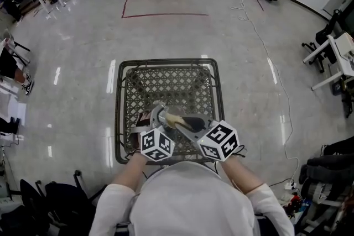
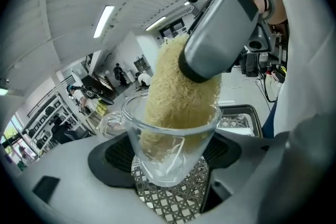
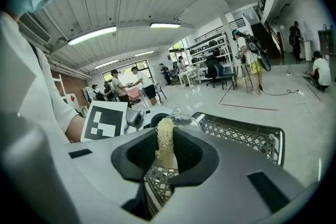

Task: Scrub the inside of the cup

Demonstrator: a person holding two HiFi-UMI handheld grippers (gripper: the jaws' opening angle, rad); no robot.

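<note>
Left claw [image 2: 169, 159] is clamped on the cup [image 2: 168, 139], one dark pad on each side of its lower wall. It's clear glass, and its handle [image 2: 107, 122] sticks out to the left in the left gripper view. I'm holding it over the near part of the mesh tabletop [image 1: 166, 83]. I can see the wire lattice through the glass and below it, but I can't tell whether the base touches the mesh.

Right claw [image 3: 164, 152] is closed on the yellow scrubber [image 2: 181, 92]. In the right gripper view, the fibrous strip stands pinched between the two pads with its far end up against the glass. From the left gripper view, the scrubber goes in through the cup's mouth and fills most of the bowl. Its fibres press against the inner wall, and the tip sits low, near the bottom. The right claw's grey body is just above the rim.

From the head view, both marker cubes sit side by side at the tabletop's near edge, the left one [image 1: 156, 145] and the right one [image 1: 219, 141]. The cup and the pale scrubber are just beyond them, between the two tools. The tabletop stands on a shiny grey floor [image 1: 249, 41].
</note>
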